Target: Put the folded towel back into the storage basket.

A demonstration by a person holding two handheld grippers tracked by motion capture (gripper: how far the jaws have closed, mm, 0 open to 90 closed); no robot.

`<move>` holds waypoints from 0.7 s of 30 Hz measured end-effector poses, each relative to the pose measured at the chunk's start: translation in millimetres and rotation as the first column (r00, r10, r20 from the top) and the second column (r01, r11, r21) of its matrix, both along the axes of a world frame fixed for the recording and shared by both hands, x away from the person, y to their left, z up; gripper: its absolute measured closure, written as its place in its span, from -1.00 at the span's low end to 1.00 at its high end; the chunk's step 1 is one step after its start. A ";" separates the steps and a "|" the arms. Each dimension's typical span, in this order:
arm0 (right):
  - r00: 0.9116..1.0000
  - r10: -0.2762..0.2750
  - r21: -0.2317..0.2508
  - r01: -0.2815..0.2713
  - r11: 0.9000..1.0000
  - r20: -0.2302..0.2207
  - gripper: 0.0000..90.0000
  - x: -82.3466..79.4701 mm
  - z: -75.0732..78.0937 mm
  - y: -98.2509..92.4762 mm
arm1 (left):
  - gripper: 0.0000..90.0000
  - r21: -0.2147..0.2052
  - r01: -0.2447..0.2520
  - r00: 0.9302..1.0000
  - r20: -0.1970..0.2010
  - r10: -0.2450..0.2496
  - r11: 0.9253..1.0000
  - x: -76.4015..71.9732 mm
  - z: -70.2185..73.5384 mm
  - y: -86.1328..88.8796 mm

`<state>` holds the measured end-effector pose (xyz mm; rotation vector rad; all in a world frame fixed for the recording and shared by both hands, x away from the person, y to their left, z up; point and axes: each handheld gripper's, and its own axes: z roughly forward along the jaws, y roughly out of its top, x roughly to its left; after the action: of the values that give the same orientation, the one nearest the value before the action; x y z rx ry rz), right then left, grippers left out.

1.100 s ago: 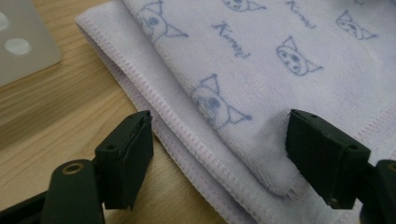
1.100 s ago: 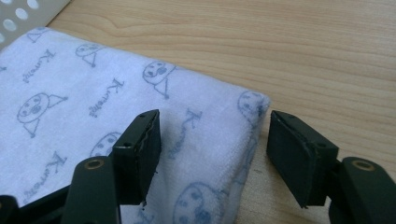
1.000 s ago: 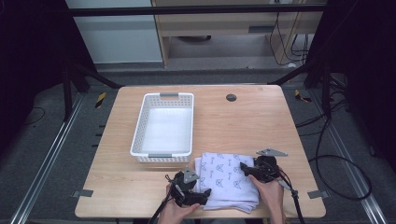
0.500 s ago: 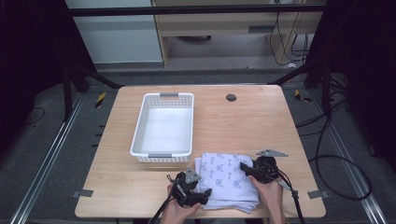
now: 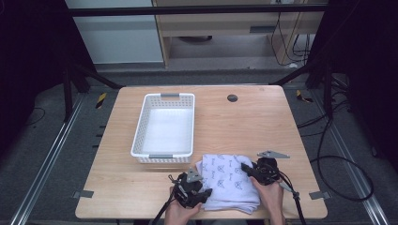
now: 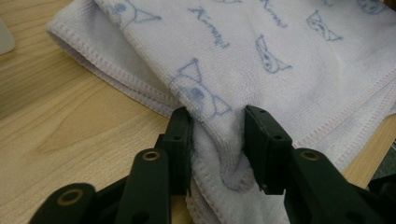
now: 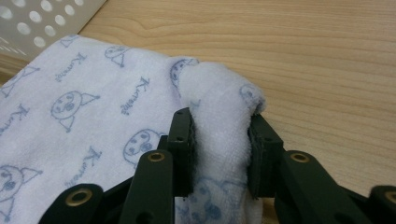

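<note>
A folded white towel with a blue cartoon print lies near the table's front edge. My left gripper sits at its front left corner. In the left gripper view its jaws have just been closing and pinch a fold of the towel at the hem, as my left gripper shows. My right gripper sits at the towel's right edge. Its jaws have also been closing, and in the right gripper view a bunched ridge of the towel is squeezed between the pads of my right gripper.
A white perforated basket stands empty on the wooden table, just behind the towel to the left. A small dark round hole marks the table's far side. A person's hands hold both grippers at the front edge.
Both hands have stayed where they were at the towel's two sides. No motion of the towel shows in the high view.
</note>
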<state>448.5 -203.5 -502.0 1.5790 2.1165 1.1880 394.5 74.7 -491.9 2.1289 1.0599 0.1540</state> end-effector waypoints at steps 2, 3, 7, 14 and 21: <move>1.000 0.001 0.000 -0.001 1.000 0.001 0.51 0.1 0.2 0.1 | 0.57 0.001 0.000 1.000 0.011 0.000 1.000 -0.9 0.9 -0.7; 1.000 0.001 0.000 -0.001 1.000 0.001 0.51 0.1 0.2 0.1 | 0.60 0.001 0.000 1.000 0.011 0.000 1.000 -0.9 0.9 -0.7; 1.000 0.000 0.009 0.000 1.000 -0.001 0.52 0.2 2.1 -0.3 | 0.66 -0.016 0.012 1.000 -0.004 -0.012 1.000 0.9 3.0 2.6; 1.000 -0.001 0.025 0.000 1.000 0.030 0.53 -3.5 10.7 -0.9 | 0.69 -0.043 0.022 1.000 0.017 -0.022 0.999 -2.0 8.4 4.7; 0.998 0.009 0.048 -0.013 0.999 0.067 0.53 -8.1 24.4 -1.6 | 0.70 -0.057 0.025 0.998 0.062 -0.022 0.998 -5.4 22.7 10.2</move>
<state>440.4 -205.1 -477.6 1.5278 2.0724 1.2862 389.1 84.9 -469.2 2.0706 0.9917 0.1745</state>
